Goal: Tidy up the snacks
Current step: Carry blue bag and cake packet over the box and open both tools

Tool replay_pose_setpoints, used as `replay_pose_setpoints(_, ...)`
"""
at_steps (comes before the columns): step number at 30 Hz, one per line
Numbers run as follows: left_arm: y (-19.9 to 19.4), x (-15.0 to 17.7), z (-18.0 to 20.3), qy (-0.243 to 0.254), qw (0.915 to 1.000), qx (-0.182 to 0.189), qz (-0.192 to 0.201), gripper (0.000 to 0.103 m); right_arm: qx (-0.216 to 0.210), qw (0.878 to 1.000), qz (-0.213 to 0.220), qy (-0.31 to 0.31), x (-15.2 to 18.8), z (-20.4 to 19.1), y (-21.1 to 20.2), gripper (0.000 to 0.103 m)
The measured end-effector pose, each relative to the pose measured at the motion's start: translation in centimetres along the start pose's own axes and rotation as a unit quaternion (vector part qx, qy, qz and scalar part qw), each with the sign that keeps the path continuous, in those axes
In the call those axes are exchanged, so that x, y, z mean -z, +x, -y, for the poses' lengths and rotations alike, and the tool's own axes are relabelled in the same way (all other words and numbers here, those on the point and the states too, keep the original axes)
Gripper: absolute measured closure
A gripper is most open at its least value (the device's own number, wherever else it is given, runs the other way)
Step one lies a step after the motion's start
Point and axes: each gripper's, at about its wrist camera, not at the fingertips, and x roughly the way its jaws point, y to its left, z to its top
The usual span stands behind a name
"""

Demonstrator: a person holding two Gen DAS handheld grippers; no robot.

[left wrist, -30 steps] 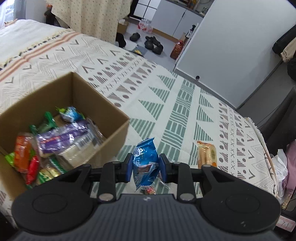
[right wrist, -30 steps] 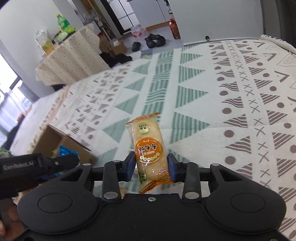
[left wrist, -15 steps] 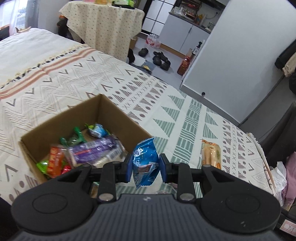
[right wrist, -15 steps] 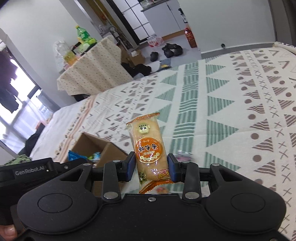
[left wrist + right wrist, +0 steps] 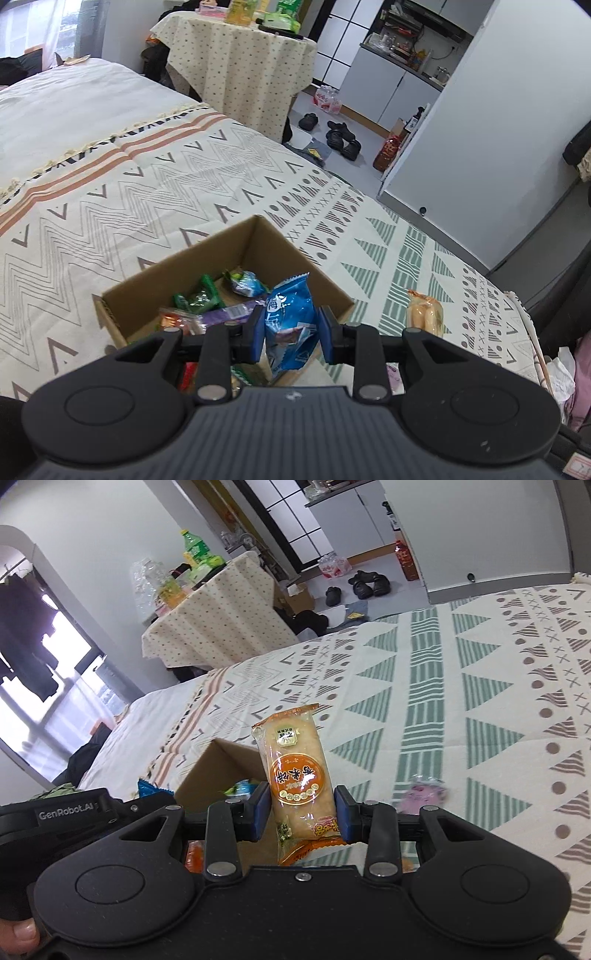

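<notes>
Patterned bed (image 5: 155, 206): left gripper (image 5: 291, 332) clamps blue packet (image 5: 290, 325), right gripper (image 5: 301, 812) clamps rice cracker (image 5: 295, 775); centre each above cardboard box (image 5: 291, 258), lower before releasing.

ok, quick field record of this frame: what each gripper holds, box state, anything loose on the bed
left gripper: shut on blue snack bag, above the box's near corner
right gripper: shut on orange rice cracker pack, upright between the fingers
cardboard box: open, on patterned bedspread, several wrapped snacks inside
loose: pink packet on the bedspread, blurred
not yet in box: both held snacks
</notes>
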Motion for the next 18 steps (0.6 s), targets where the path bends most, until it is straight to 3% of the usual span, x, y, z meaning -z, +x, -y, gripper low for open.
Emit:
replay_pose_setpoints(10,0.6,-1.2,-3.3,-0.018,0.9998,-0.008,-0.002,0.074,-0.016,1.0,-0.007,-0.016,0.7,-3.6,1.0,0.067)
replay_pose_setpoints(18,2.2,-1.7,-5.7,-0.032,0.9993,-0.008,-0.016,0.074,-0.031,0.999,-0.029,0.018,1.4,-4.6,3.0,0.067)
